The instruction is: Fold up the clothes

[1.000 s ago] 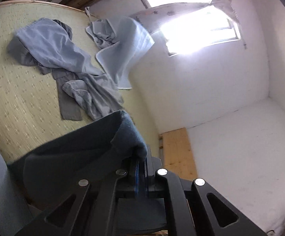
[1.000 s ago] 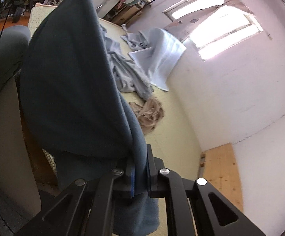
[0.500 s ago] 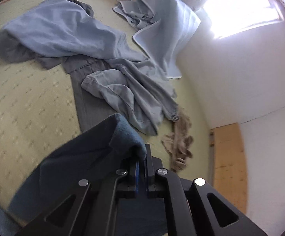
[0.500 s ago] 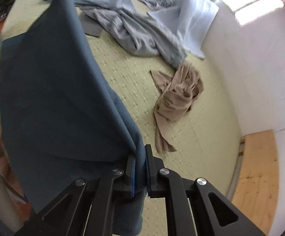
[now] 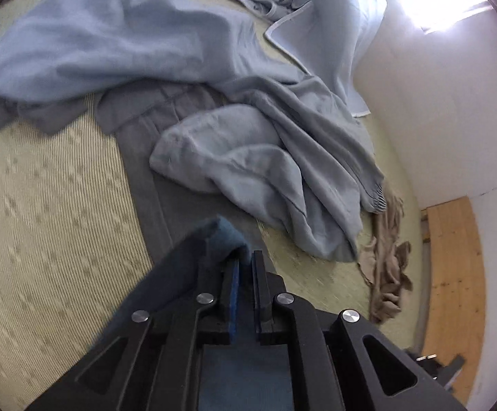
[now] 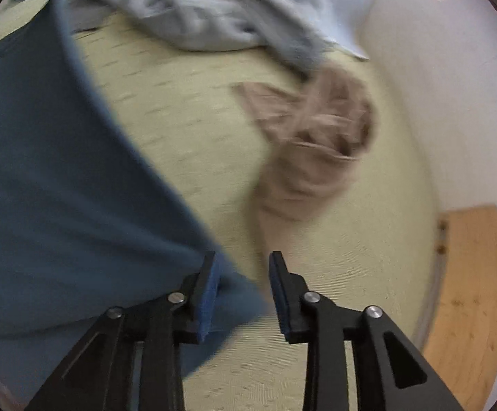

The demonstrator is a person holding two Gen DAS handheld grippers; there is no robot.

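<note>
A dark blue garment (image 6: 60, 188) lies spread over the left part of the bed (image 6: 186, 130) in the right wrist view. My right gripper (image 6: 243, 270) is open just above its near corner, which lies between the fingers without being pinched. In the left wrist view my left gripper (image 5: 245, 263) is shut on a fold of the same dark blue garment (image 5: 210, 239), low over the mattress (image 5: 42, 212). The view from the right wrist is blurred by motion.
A pale blue garment (image 5: 248, 157) and grey trousers (image 5: 145, 171) lie crumpled further up the bed. A tan garment (image 6: 317, 144) is bunched near the right edge. A light blue towel (image 5: 334, 34) leans at the white wall (image 5: 454, 120). Wooden floor (image 6: 471, 291) shows at the right.
Both grippers have come down from a raised hold to the bed, laying the dark blue garment flat. My right gripper has opened and let go of its corner; the left still pinches its fold.
</note>
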